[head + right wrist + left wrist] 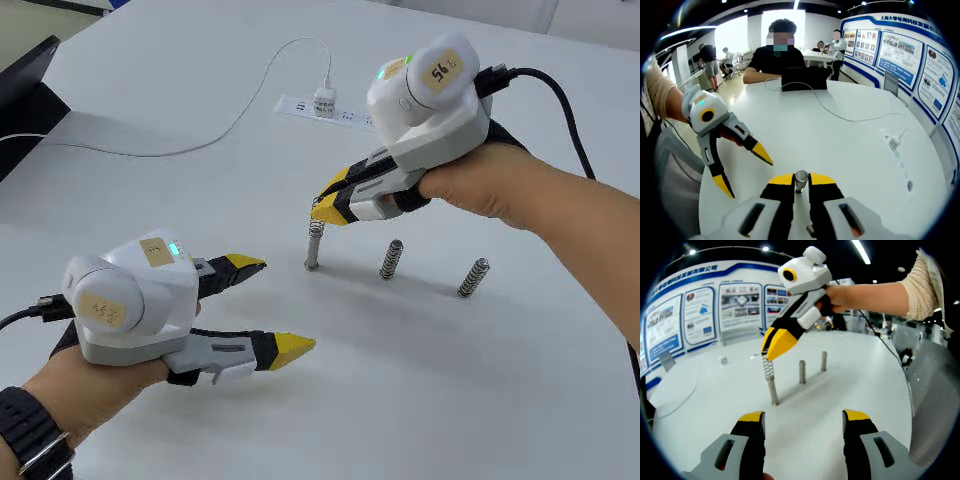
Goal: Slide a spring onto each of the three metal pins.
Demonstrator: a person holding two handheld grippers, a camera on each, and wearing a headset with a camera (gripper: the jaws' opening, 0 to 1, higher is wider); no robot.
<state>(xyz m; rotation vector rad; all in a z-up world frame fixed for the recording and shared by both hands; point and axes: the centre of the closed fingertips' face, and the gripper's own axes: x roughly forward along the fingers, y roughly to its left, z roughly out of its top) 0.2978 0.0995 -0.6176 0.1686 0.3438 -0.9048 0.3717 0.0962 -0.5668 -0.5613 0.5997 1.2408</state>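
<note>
Your right gripper (322,207) and left gripper (280,303) have smooth white plastic shells with a soft sheen, grey plastic jaws and matt yellow tips. The spring (316,232) and its pin (313,255) are bare grey metal, dully shiny. Your table (450,380) is smooth, matt white. Your sleeve (922,282) is ribbed cream knit.

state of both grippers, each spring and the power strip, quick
left gripper, open, empty
right gripper, shut on left spring
left spring, on top part of its pin only
middle spring, on its pin, free
right spring, on its pin, free
power strip, one plug in
</note>
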